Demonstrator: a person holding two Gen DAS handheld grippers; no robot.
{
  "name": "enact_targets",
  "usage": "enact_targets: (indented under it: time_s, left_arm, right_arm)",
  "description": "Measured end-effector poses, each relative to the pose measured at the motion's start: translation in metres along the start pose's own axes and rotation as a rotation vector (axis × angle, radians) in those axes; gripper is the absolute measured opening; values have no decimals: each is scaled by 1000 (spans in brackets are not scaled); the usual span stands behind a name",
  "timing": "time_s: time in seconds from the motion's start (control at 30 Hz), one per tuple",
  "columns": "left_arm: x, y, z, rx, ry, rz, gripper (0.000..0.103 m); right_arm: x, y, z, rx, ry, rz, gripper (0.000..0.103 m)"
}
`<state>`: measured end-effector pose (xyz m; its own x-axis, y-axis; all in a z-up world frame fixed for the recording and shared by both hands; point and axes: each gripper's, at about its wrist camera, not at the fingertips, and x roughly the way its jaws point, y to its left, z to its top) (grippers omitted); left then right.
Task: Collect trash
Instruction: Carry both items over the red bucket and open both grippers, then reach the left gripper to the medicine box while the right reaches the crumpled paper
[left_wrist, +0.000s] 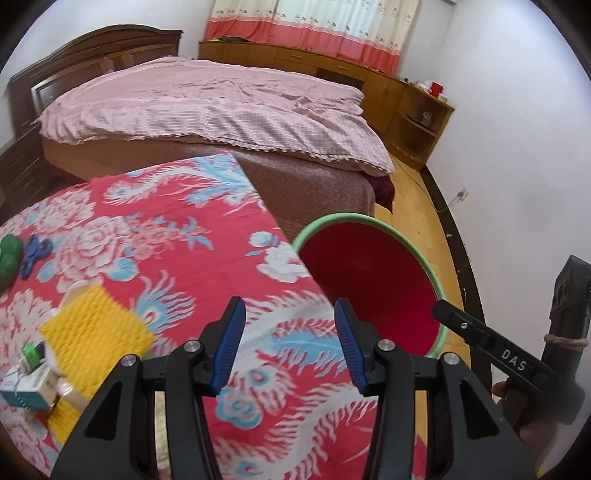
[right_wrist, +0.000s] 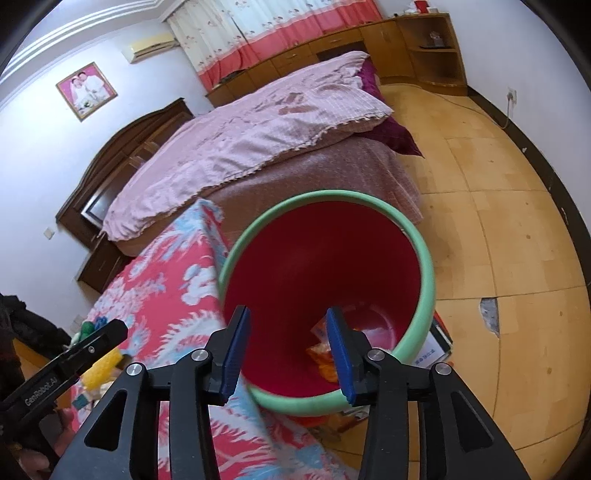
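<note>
A red bin with a green rim (right_wrist: 428, 273) stands on the floor beside the table; it also shows in the left wrist view (left_wrist: 436, 277). An orange wrapper (right_wrist: 321, 350) lies in its bottom. My right gripper (right_wrist: 288, 332) is open and empty above the bin's mouth. My left gripper (left_wrist: 290, 325) is open and empty above the red floral tablecloth (left_wrist: 166, 236). On the table's left lie a yellow knitted cloth (left_wrist: 96, 325), a small carton (left_wrist: 27, 387), a blue fidget spinner (left_wrist: 37, 251) and green balls (left_wrist: 9, 254).
A bed with a pink quilt (left_wrist: 221, 107) stands behind the table. Wooden cabinets (left_wrist: 406, 99) line the far wall. Books or boxes (right_wrist: 439, 343) lie on the wooden floor by the bin. The other gripper's handle (left_wrist: 498, 350) shows at right.
</note>
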<state>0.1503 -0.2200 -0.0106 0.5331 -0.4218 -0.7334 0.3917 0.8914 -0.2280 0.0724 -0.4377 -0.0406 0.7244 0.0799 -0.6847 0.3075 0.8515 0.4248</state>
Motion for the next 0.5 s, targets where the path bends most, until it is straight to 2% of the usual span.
enact_targets:
  time_s: [0.5]
  left_arm:
    - [-68, 70, -21, -125, -79, 79, 50]
  right_arm:
    - [-27, 63, -27, -74, 9, 67, 49]
